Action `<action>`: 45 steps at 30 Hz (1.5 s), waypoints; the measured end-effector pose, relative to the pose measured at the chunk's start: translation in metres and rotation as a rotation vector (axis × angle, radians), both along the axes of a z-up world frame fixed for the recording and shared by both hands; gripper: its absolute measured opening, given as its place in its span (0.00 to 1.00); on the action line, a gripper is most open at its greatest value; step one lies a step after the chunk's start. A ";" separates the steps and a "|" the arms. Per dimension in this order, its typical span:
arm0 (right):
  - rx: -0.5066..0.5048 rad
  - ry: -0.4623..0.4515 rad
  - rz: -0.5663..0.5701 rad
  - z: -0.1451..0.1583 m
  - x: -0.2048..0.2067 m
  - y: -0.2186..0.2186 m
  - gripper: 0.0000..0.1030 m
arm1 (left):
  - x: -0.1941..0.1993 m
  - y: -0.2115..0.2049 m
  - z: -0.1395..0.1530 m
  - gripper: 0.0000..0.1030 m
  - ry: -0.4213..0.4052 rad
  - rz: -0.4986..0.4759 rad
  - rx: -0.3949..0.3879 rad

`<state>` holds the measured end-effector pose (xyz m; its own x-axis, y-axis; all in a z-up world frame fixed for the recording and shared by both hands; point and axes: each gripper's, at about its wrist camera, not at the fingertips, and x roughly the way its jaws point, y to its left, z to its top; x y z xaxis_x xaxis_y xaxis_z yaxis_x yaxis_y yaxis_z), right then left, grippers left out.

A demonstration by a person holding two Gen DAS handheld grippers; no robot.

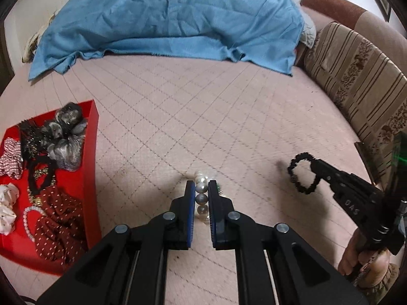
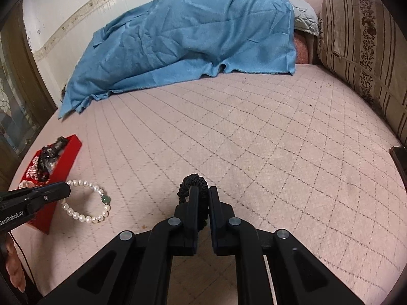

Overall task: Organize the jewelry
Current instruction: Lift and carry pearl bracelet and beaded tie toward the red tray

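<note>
Gripping a pearl bracelet (image 1: 201, 198), the left gripper (image 1: 202, 186) is pinching the beads between its narrowed fingers, the loop hanging clear of the pink quilted mattress (image 1: 203, 117). The right gripper (image 2: 203, 193) is clamping a black coiled hair tie (image 2: 192, 181) in the same narrow hold. A red tray (image 1: 92, 137) is sitting at the left, carrying scrunchies and beaded pieces. A blue blanket (image 1: 168, 17) is lying across the far end.

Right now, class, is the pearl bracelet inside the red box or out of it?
Out. The pearl bracelet hangs from the shut left claw beside the red box, above the quilted bed cover.
</note>
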<state>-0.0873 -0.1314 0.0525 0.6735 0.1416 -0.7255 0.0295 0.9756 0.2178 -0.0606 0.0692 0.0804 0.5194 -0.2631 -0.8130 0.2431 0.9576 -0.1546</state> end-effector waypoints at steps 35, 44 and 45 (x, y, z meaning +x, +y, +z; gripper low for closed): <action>-0.003 -0.084 0.051 0.061 -0.065 0.034 0.08 | -0.096 0.010 0.077 0.09 -0.262 0.069 0.188; -0.005 -0.095 0.075 0.069 -0.076 0.045 0.08 | -0.102 0.021 0.079 0.09 -0.263 0.095 0.175; -0.005 -0.096 0.077 0.070 -0.076 0.046 0.08 | -0.103 0.022 0.080 0.09 -0.265 0.099 0.174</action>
